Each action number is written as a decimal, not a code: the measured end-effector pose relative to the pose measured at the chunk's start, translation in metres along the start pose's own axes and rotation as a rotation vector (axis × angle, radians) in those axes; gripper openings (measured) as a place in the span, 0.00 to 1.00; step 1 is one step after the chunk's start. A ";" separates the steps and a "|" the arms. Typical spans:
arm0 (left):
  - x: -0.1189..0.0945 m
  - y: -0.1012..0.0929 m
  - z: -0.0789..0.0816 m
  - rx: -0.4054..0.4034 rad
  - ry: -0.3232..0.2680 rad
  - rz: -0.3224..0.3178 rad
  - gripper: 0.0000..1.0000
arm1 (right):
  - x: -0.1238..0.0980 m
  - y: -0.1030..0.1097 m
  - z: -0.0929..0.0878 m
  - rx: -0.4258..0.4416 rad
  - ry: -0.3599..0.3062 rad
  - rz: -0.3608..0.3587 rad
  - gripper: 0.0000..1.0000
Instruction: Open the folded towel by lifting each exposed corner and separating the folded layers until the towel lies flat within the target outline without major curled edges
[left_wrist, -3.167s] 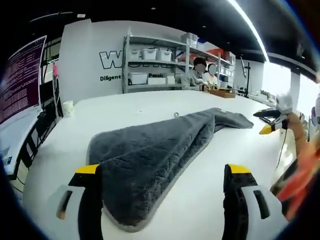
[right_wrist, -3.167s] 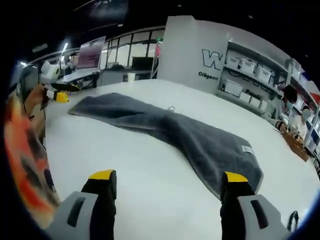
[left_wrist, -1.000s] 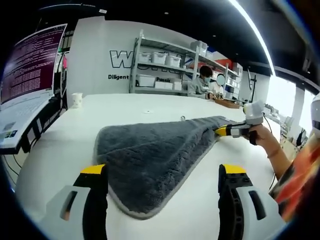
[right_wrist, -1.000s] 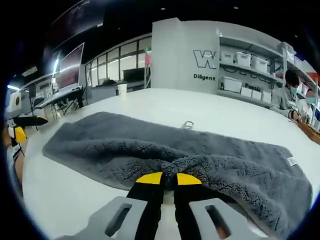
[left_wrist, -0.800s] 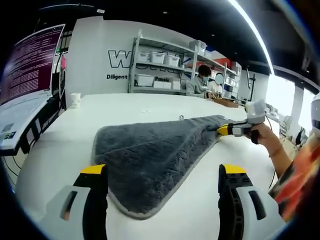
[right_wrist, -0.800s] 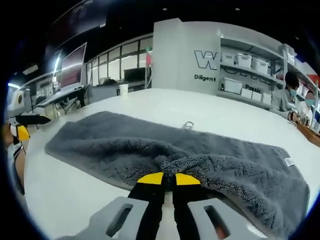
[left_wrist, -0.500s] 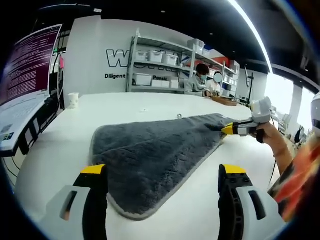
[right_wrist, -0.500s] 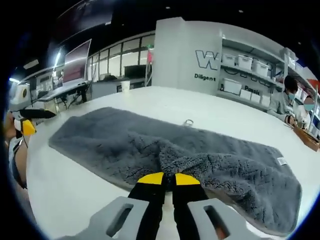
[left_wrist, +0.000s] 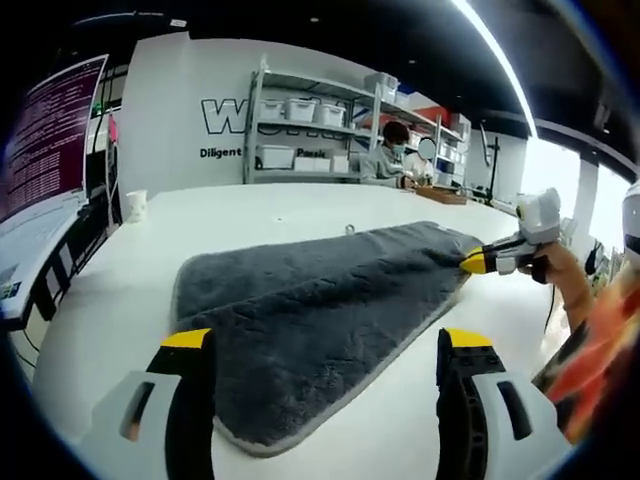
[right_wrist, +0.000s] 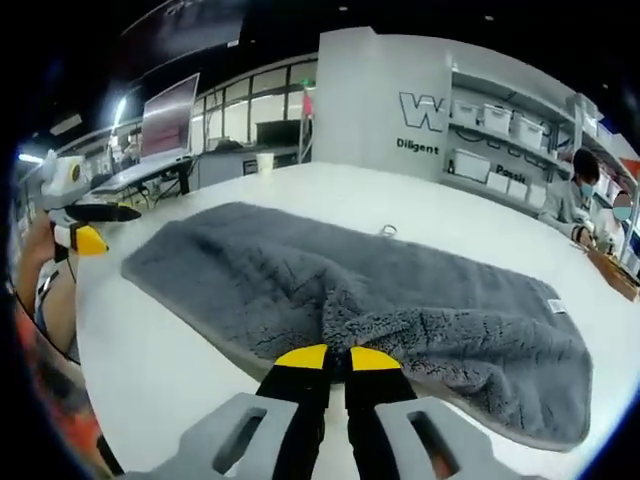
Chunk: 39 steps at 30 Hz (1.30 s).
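The right gripper (right_wrist: 337, 358) is pinching the near edge of the grey towel (right_wrist: 380, 290), its yellow-tipped jaws pressed together on the pile, and it is dragging that edge outward. Over the last few seconds the cloth has been going from a narrow, twisted strip to a broad sheet lying on the white table (right_wrist: 170, 370); puckers are still radiating from the pinch toward 12 o'clock in the right gripper view. In the left gripper view the towel (left_wrist: 320, 310) is spreading from 7 o'clock up to 2 o'clock, where the right gripper (left_wrist: 490, 260) is tugging its edge, and that edge has been travelling further toward 3 o'clock than a second ago. The left gripper (left_wrist: 325, 350) is hovering with jaws wide apart, gripping nothing, the towel's near corner lying between them.

This is looking like the final widening pull; I cannot make out any target outline on the table. A paper cup (left_wrist: 135, 205) is standing well apart from the cloth at 10 o'clock, a shelving rack (left_wrist: 310, 130) and seated people are sitting far behind, and nothing is blocking the spread
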<state>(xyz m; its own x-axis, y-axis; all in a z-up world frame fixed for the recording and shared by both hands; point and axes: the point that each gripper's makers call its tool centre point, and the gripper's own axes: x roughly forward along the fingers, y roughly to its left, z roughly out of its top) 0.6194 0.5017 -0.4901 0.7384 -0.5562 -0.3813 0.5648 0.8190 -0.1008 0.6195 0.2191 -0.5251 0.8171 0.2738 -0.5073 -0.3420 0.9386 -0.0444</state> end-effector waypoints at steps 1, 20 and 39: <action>0.000 -0.001 0.000 0.002 0.002 -0.002 0.90 | 0.000 0.001 0.000 0.001 0.002 0.004 0.00; 0.003 -0.007 -0.001 0.026 0.025 -0.018 0.90 | -0.033 0.028 -0.037 -0.083 0.119 0.061 0.00; 0.004 -0.009 -0.005 0.029 0.037 -0.024 0.90 | -0.034 0.037 -0.061 -0.076 0.195 0.078 0.00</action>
<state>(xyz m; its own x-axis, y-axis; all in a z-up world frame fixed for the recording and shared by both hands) 0.6156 0.4932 -0.4950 0.7108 -0.5691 -0.4133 0.5927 0.8011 -0.0838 0.5510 0.2317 -0.5616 0.6844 0.2926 -0.6679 -0.4406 0.8958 -0.0591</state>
